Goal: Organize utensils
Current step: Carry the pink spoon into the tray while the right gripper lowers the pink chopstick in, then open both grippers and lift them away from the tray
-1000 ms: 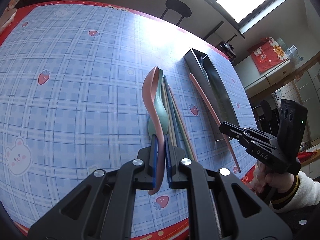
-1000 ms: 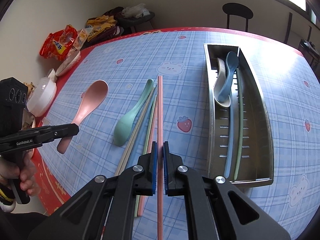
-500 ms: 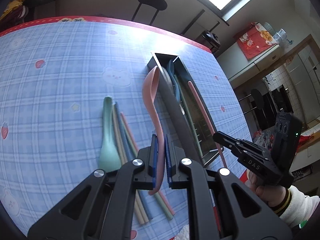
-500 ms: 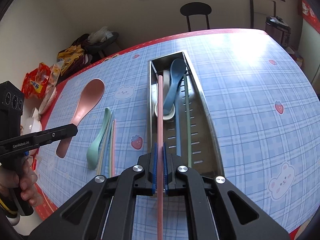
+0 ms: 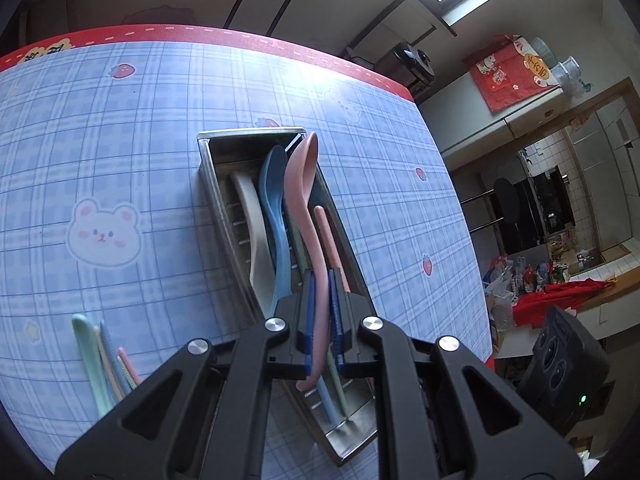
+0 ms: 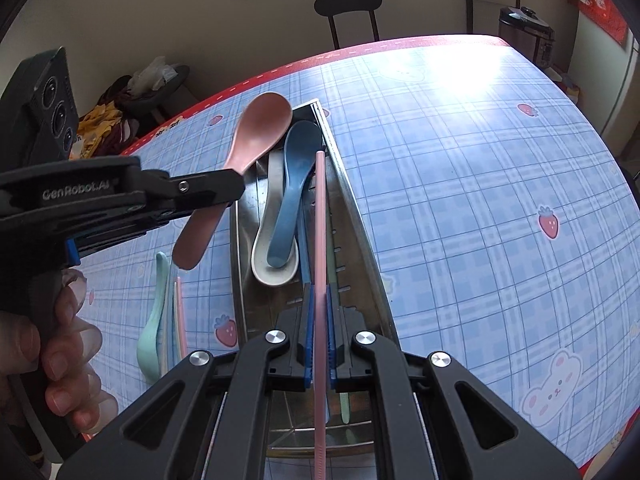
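Note:
My left gripper (image 5: 320,312) is shut on the handle of a pink spoon (image 5: 301,184), held above a steel utensil tray (image 5: 208,160); the spoon also shows in the right wrist view (image 6: 260,128). My right gripper (image 6: 319,336) is shut on a pink chopstick (image 6: 320,208), held lengthwise over the tray (image 6: 360,216). In the tray lie a blue spoon (image 6: 292,184), a white spoon (image 6: 272,264) and thin sticks. A mint green spoon (image 6: 154,316) and several chopsticks (image 6: 178,320) lie on the table left of the tray.
The table has a blue plaid cloth (image 6: 480,184) with a red border. A black chair (image 6: 348,4) stands beyond the far edge. Snack bags and clothes (image 6: 104,124) lie far left. A rice cooker (image 6: 524,28) stands at the far right.
Both grippers moved over the tray. The pink spoon now hangs above the tray's far end. The pink chopstick sits lower, along the tray's right side.

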`<control>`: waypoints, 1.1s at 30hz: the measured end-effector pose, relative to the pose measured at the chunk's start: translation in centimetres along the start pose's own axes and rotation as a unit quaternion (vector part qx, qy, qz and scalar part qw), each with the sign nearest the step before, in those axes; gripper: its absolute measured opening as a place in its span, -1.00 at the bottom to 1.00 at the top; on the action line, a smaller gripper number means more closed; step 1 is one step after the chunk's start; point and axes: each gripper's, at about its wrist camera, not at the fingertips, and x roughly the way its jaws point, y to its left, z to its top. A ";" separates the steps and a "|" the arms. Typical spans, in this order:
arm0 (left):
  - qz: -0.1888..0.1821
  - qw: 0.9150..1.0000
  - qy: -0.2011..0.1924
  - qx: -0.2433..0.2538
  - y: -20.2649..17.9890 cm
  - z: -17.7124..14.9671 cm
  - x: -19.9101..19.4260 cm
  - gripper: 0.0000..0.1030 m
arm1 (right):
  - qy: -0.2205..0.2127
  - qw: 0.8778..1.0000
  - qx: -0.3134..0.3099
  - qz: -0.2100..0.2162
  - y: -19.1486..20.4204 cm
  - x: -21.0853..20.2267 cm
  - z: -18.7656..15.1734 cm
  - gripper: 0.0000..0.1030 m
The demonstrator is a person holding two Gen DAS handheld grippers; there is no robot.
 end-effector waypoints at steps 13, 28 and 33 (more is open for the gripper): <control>0.026 0.998 0.033 -0.043 0.2 2.2 5.1 -0.78 | 0.014 1.000 -0.006 -0.014 0.0 1.4 0.5 -0.88; 0.033 0.998 0.034 -0.043 0.1 3.1 6.0 -0.78 | 0.028 0.999 -0.019 -0.023 1.4 4.1 1.9 -0.88; 0.036 0.999 0.003 -0.021 -0.3 3.9 2.6 -0.44 | 0.033 0.999 -0.023 -0.013 1.8 3.6 2.6 -0.86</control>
